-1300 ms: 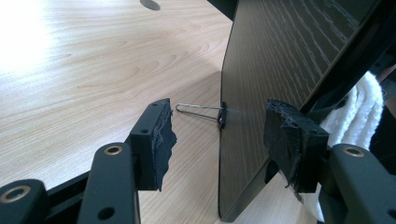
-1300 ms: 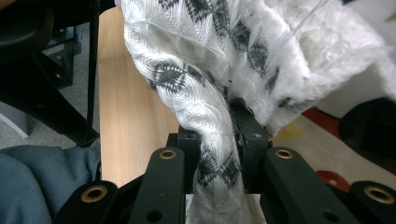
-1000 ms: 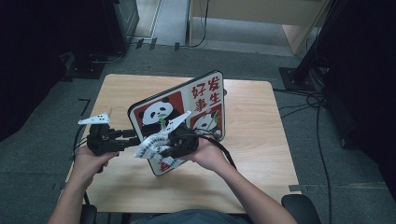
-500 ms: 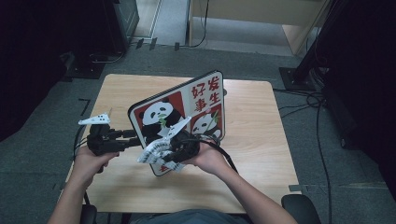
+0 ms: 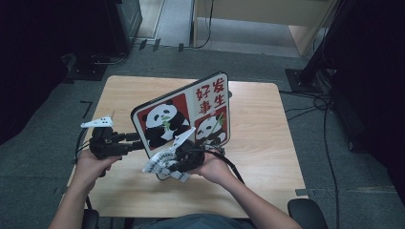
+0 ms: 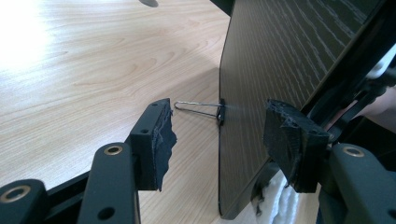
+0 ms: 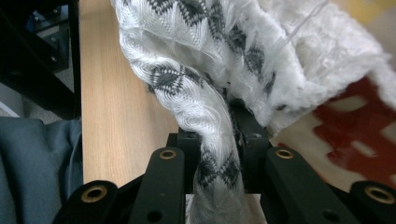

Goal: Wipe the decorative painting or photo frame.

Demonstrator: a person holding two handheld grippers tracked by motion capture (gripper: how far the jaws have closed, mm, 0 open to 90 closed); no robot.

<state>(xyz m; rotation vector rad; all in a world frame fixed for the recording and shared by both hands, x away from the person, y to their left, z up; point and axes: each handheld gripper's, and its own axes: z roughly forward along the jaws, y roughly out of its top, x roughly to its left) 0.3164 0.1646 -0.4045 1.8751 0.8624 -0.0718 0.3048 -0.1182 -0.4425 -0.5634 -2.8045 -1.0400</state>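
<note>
Rectangular panda-print board (image 5: 184, 117) was propped tilted above pale wooden surface (image 5: 267, 143), edge between spread left claw (image 6: 217, 133). White-and-black patterned cloth (image 7: 205, 93) was pinched in right claw (image 7: 219, 140), pressed at board's lower face (image 5: 165, 164). Wiping judged under way, most of board left.

Left gripper (image 6: 219, 140): black jaw links with brass-ringed screw holes, frayed black foam pads (image 6: 161, 135) at their tips. Right gripper (image 7: 219, 140): identical black links, brass rings. Each carries a grey three-cornered plate (image 5: 98, 122) on top and trails a black cable
</note>
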